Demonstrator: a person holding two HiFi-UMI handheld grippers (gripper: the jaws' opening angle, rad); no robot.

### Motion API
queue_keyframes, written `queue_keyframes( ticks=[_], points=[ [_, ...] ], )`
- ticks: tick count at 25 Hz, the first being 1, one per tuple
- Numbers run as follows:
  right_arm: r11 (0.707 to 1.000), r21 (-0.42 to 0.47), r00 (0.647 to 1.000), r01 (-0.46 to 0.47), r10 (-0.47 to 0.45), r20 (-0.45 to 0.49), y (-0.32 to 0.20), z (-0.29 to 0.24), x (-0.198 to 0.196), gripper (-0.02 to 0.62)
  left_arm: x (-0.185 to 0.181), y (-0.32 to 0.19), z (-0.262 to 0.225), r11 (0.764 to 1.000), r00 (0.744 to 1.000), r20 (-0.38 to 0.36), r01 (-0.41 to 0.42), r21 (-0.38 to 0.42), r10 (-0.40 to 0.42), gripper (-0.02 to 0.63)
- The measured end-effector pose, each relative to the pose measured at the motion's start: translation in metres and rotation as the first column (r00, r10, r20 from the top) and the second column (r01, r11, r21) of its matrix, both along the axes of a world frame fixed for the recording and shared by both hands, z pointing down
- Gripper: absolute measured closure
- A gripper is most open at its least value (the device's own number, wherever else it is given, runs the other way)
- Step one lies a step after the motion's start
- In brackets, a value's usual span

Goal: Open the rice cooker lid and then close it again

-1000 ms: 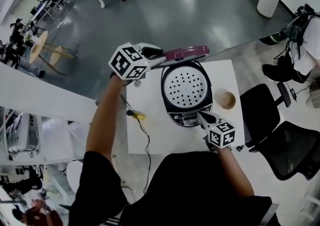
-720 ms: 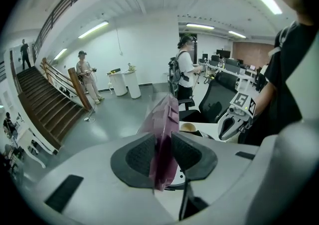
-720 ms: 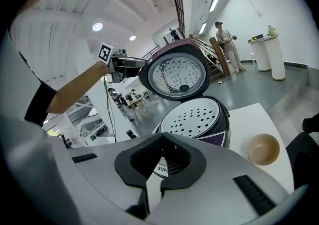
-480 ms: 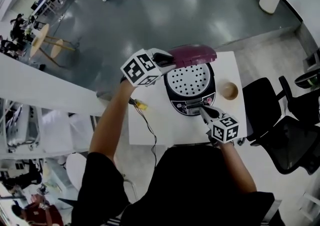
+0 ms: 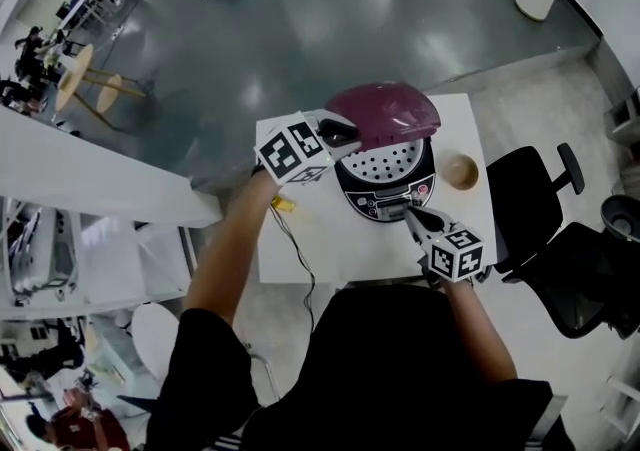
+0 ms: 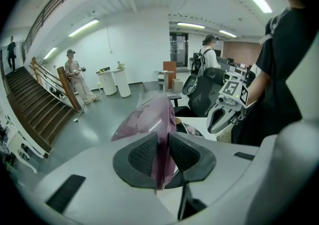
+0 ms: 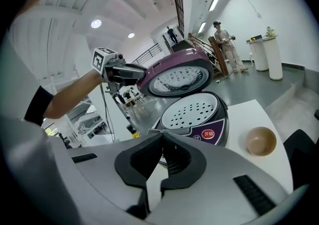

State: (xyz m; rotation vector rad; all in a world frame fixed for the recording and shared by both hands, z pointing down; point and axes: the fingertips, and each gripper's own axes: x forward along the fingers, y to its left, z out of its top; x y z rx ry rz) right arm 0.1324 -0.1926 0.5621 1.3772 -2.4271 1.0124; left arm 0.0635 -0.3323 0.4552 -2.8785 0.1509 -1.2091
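Closing step in hand: the left gripper (image 5: pixel 345 129), its jaws having just been closing on the rim of the glossy maroon domed lid (image 5: pixel 385 117), is reaching forward and angling downward over the round black rice cooker (image 5: pixel 385 189) near the far edge of the white surface (image 5: pixel 300 244). The right gripper (image 5: pixel 412 215), jaws together and empty, is pointing at the front panel (image 5: pixel 385 207). Next, in all likelihood, the tilted lid needs easing down until it latches.

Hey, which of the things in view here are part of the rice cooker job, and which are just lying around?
In the job:
rice cooker
purple lid, half open
left tool, jaws just closed further on the lid's edge
right tool, shut and empty

Lying about:
brown bowl
yellow plug
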Motion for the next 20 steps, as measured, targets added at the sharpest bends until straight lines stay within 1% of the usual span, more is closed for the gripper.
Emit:
queue_keyframes(
  ticks=[7,13,16,20],
  points=[
    [1.000,-0.022,1.000,-0.004,0.004,-0.020,0.004,0.007,-0.002,0.595,0.002,0.024,0.023,0.998,0.996,0.061,-0.064,0.029,0.062,0.531],
    [1.000,-0.031,1.000,0.001,-0.001,-0.021,-0.001,0.007,-0.005,0.595,0.002,0.041,0.047,0.996,0.992,0.084,-0.089,-0.012,0.090,0.532],
    [0.999,-0.032,1.000,-0.004,0.003,-0.014,-0.004,0.005,-0.006,0.595,0.001,0.046,0.055,0.993,0.991,0.076,-0.110,-0.035,0.112,0.532],
    [0.999,-0.047,1.000,-0.009,0.008,-0.019,-0.008,0.009,-0.005,0.595,0.001,0.049,0.061,0.990,0.992,0.030,-0.118,-0.081,0.121,0.534]
  ],
)
